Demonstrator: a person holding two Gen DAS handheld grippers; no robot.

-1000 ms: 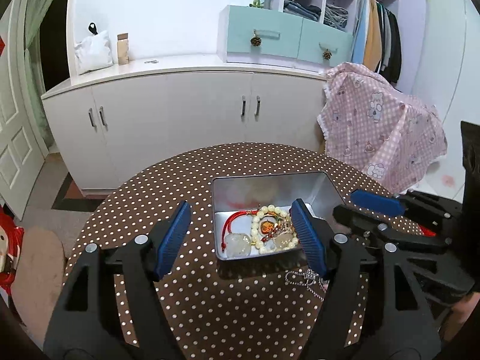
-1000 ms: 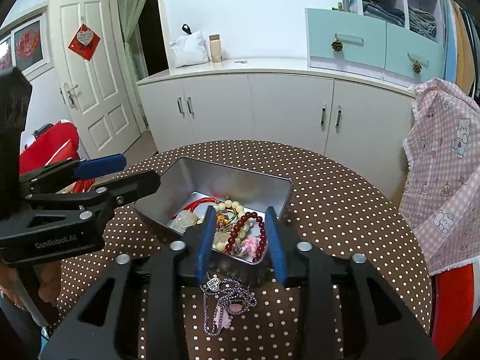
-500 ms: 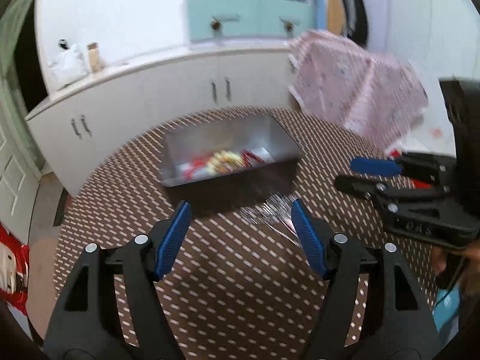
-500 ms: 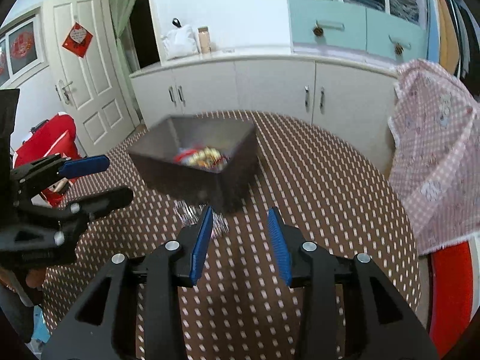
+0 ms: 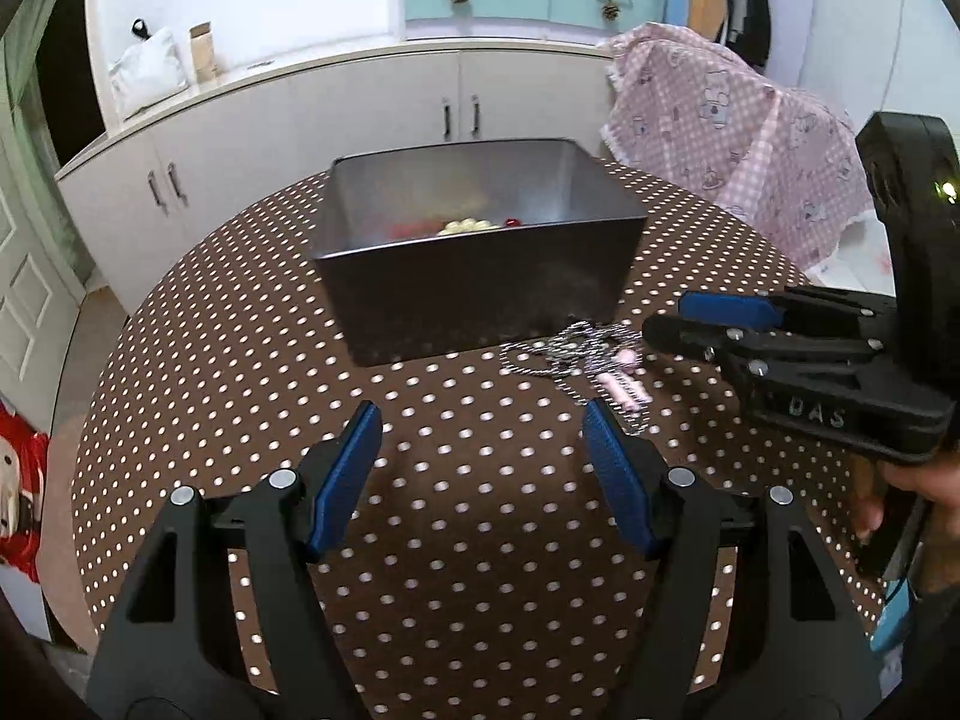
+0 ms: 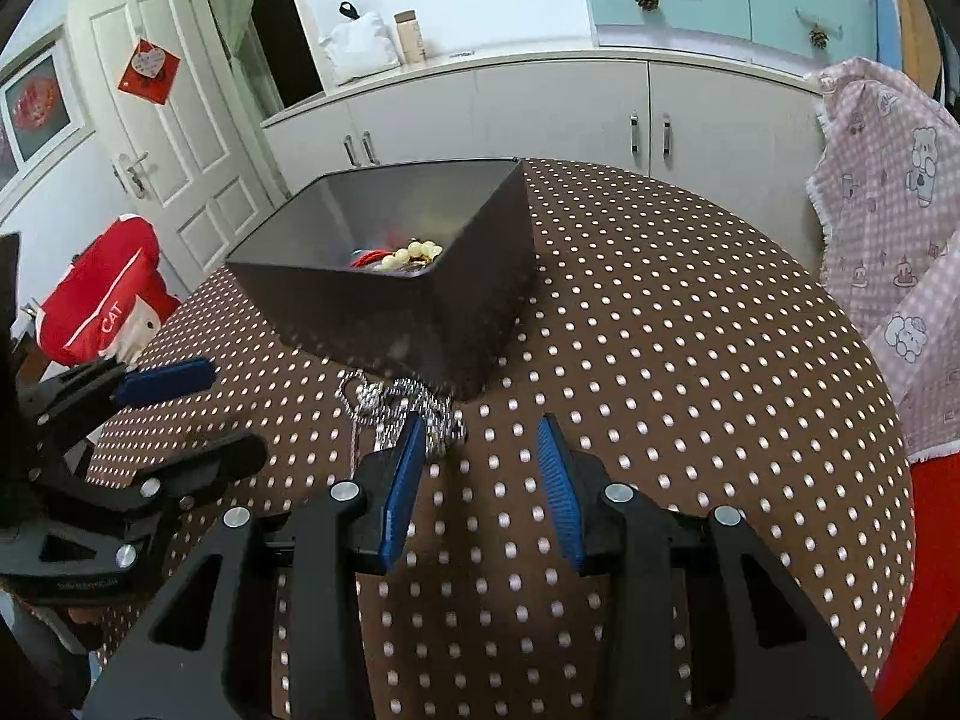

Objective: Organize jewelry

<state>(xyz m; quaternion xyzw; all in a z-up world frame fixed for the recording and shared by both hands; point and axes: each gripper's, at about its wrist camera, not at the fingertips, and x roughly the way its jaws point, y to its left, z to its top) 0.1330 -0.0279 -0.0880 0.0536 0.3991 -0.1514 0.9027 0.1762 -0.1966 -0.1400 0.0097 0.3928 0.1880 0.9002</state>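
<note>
Brown polka-dot cloth covers the round counter (image 5: 240, 360), with white cabinets (image 6: 540, 108) behind. Left gripper (image 5: 483, 420) hangs low over the cloth, jaws spread wide, nothing between them. Right gripper (image 6: 480, 438) sits beside it, blue pads a moderate gap apart and empty too, its left pad right at the tangled silver chain necklace with pink charms (image 6: 396, 402). That necklace lies on the cloth, just against the near wall of the dark rectangular metal tin (image 5: 480, 294). Inside the tin, cream bead bracelet (image 6: 417, 252) and red cord (image 6: 366, 257) peek over the rim. Pink checked cloth (image 5: 720, 120) drapes off to the right.
</note>
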